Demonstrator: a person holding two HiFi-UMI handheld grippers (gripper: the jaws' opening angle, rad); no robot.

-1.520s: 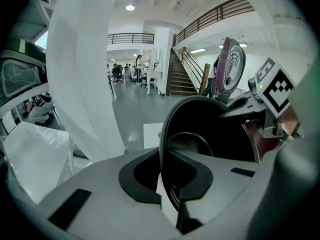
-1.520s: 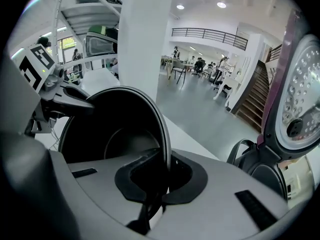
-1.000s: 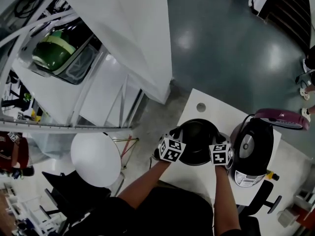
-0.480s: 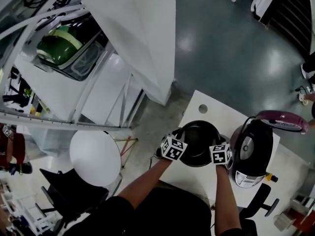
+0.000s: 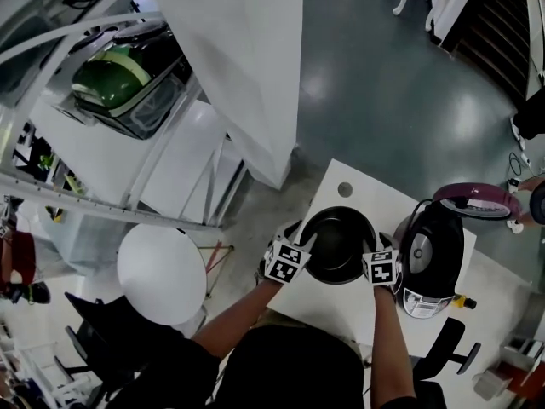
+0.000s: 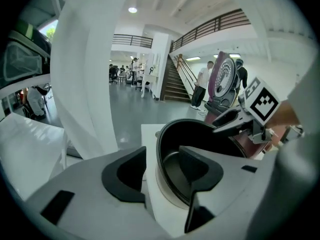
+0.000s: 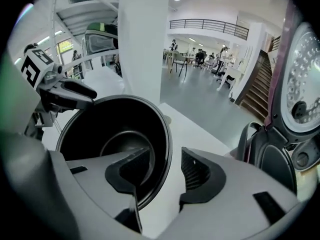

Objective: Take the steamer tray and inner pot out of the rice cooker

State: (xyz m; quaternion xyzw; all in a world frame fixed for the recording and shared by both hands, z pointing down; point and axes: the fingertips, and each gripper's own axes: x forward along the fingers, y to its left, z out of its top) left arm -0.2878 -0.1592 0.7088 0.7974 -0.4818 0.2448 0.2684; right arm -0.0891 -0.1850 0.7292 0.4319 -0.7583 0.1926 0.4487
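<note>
Head view, query: where is the inner pot located?

Reply: It is seen standing upright on the white bench, just beside the rice cooker, whose lid is raised. The steamer tray cannot be identified with certainty.

Query: what is the state of each hand-held gripper?

Reply: The jaws of the left hand-held gripper and the right hand-held gripper have just been opened. The pot rim is straddled by each pair, one pad inside and one outside, but it is not pressed. The pot is released.

Query: how should the pot be handled if it is regrasped?

Reply: A rigid, thin-walled vessel with a smooth dark coating is indicated. It is judged fairly light but slippery. The rim should be taken at two opposite points, so that tilting is prevented.
</note>
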